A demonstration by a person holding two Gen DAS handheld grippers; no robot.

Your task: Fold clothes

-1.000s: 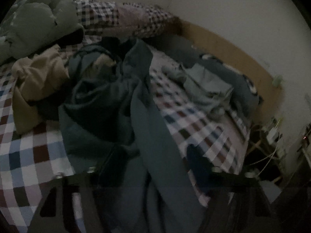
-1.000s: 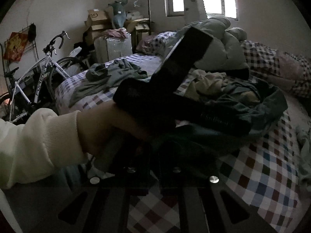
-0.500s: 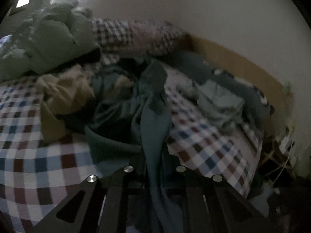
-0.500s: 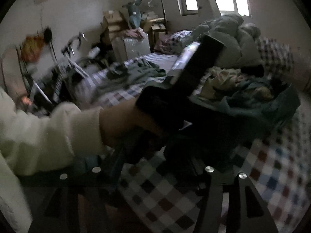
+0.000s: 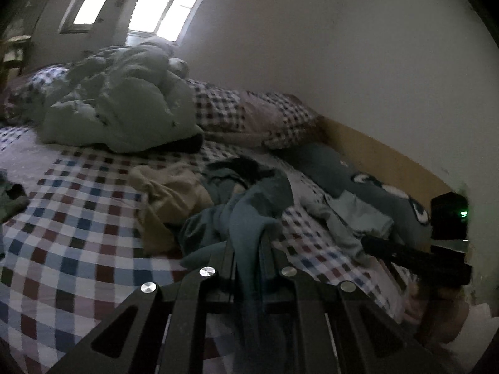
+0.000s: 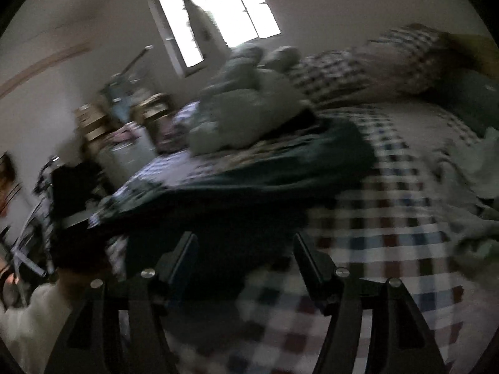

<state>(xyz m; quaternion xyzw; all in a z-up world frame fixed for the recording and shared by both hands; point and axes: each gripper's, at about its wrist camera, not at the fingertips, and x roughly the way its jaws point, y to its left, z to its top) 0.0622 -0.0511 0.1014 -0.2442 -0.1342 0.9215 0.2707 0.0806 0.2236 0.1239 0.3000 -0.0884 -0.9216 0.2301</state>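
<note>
We had the teal garment heaped mid-bed, one fold of it drawn up toward us and pinched in our left gripper, whose jaws were pressed together on the cloth, probably to lift an edge free of the pile so it could be spread for folding. Our right gripper was opening, its jaws spread with nothing pressed between them; the dark garment lay just beyond its tips in that blurred view. We judged it was moving to find a second hold. A beige garment lay touching the teal one, a pale duvet bunched behind, and grey clothes lay apart toward the wall.
</note>
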